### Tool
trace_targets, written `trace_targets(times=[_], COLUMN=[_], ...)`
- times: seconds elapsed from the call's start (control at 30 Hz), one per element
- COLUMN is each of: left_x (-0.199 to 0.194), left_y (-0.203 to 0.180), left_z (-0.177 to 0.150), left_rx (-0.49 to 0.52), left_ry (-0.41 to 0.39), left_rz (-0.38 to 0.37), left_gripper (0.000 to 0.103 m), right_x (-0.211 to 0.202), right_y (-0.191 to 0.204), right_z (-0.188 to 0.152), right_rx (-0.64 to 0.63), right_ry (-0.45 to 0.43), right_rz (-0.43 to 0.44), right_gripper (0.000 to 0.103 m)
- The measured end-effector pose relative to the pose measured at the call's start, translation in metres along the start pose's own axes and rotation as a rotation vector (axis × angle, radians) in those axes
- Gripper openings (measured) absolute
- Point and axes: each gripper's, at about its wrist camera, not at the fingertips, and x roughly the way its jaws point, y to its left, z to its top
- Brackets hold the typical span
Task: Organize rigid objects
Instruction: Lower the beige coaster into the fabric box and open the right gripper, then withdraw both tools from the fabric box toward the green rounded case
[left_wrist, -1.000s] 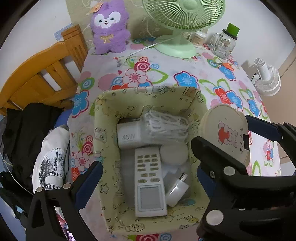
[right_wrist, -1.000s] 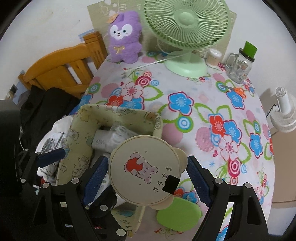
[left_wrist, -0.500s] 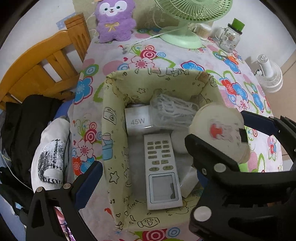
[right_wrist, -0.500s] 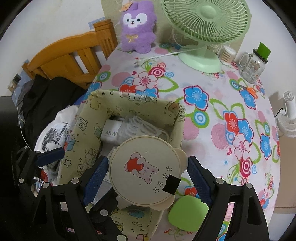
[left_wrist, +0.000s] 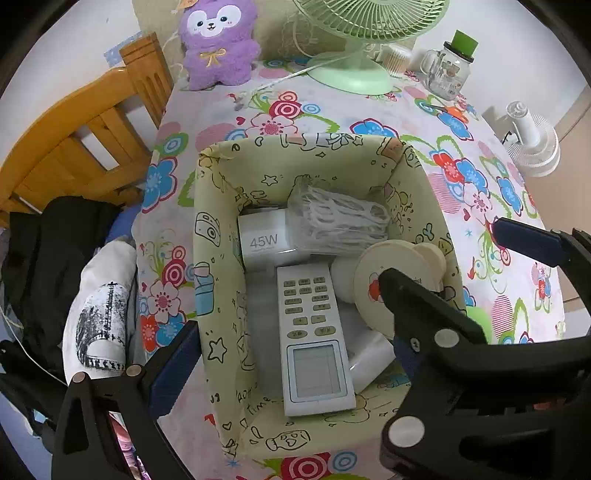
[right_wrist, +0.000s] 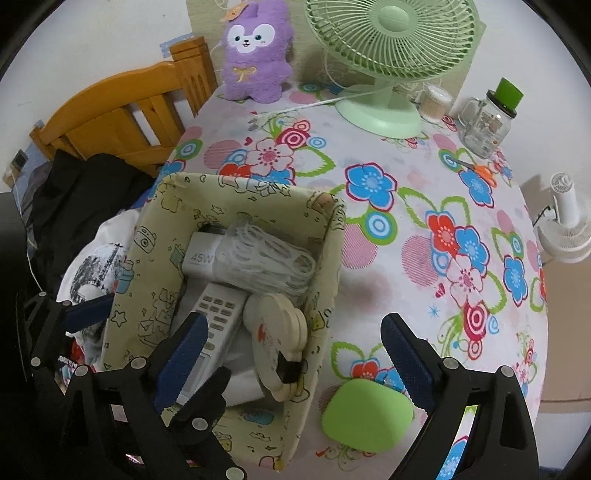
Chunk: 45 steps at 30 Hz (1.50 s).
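Note:
The round cream case with bear ears (right_wrist: 273, 332) stands on edge inside the patterned fabric basket (right_wrist: 325, 258), leaning on its right wall. My right gripper (right_wrist: 293, 347) hangs above it with its jaws opening, and neither pad touches the case. In the left wrist view the case (left_wrist: 391, 269) lies beside the white remote (left_wrist: 310, 325), a 45W charger (left_wrist: 262, 240) and a bag of white cable (left_wrist: 340, 221). My left gripper (left_wrist: 288, 358) is open, one finger outside the basket's (left_wrist: 218, 221) left wall. A green pouch (right_wrist: 365, 417) lies on the tablecloth right of the basket.
At the back stand a green fan (right_wrist: 388, 44), a purple plush (right_wrist: 255, 48), a swab tub (right_wrist: 434, 101) and a glass jar (right_wrist: 487, 122). Orange scissors (right_wrist: 484, 170) lie near the jar. A wooden chair (right_wrist: 122, 110) and dark clothes (right_wrist: 62, 192) are left.
The right gripper's jaws spread and let go of the round cream case. The case dropped from between the pads into the basket and now leans on edge there.

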Motion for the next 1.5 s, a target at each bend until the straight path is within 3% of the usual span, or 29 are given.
trace_targets(times=[0.33, 0.93, 1.5], left_x=[-0.016, -0.042, -0.04], left_y=[-0.01, -0.083, -0.139], left_z=[-0.001, 0.005, 0.01], left_rx=[-0.025, 0.012, 0.01], left_ry=[-0.039, -0.107, -0.109], left_rz=[0.025, 0.028, 0.021], left_gripper=[0.103, 0.103, 0.103], right_x=[-0.011, -0.048, -0.058], right_y=[-0.017, -0.082, -0.139], right_z=[-0.005, -0.023, -0.035], right_rx=[0.031, 0.065, 0.066], right_ry=[-0.012, -0.06, -0.054], right_rz=[-0.022, -0.032, -0.029], right_gripper=[0.096, 0.096, 0.096])
